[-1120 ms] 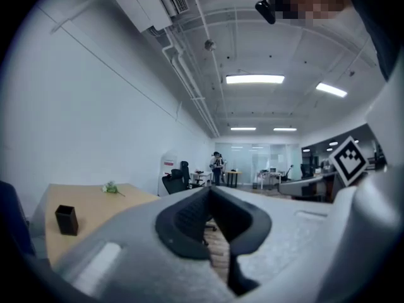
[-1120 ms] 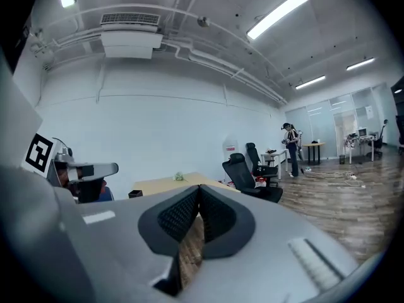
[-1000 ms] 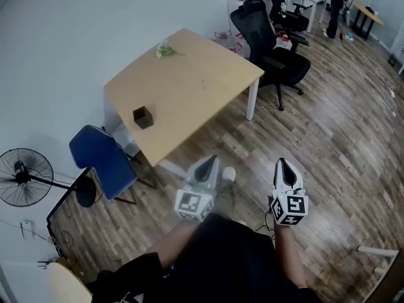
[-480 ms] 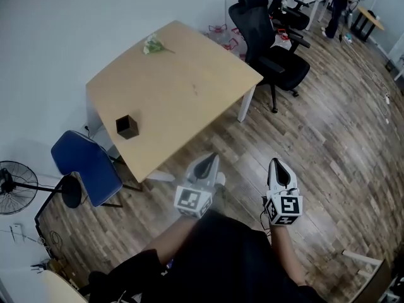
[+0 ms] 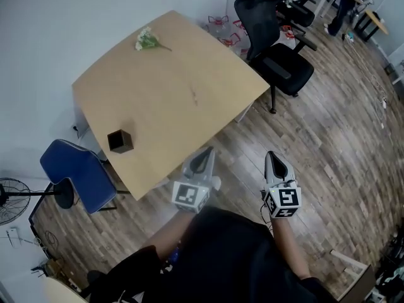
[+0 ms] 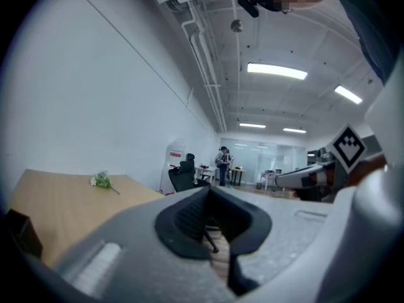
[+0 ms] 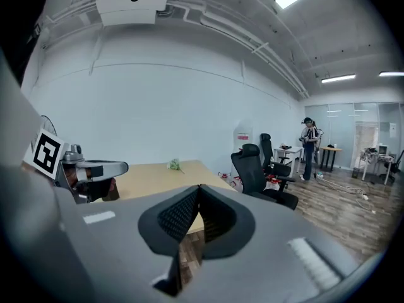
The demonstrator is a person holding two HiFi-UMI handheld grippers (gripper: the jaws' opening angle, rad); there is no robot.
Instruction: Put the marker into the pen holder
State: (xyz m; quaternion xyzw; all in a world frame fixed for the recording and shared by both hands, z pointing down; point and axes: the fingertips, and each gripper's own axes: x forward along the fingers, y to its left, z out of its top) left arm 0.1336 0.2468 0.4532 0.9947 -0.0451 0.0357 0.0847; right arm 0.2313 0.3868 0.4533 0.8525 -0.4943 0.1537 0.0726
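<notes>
Both grippers are held out over the wood-plank floor, short of the table. Left gripper: jaws pressed together, nothing between them. Right gripper: jaws likewise closed, empty.

The small dark brown square pen holder is set upright on the light wooden square-top table, near its left edge and close to the near corner, ahead and left of the left gripper. The marker cannot be made out in any view; only a faint thin mark is seen mid-table, too small to identify.

A small sprig of white-green flowers is laid near the far corner, well apart from the pen holder. A blue-seated chair is parked beside the near-left corner, on the holder's side. A black swivel office chair is placed at the right corner. A black standing fan is seen by the left wall. A person is seen standing far off by other desks.
</notes>
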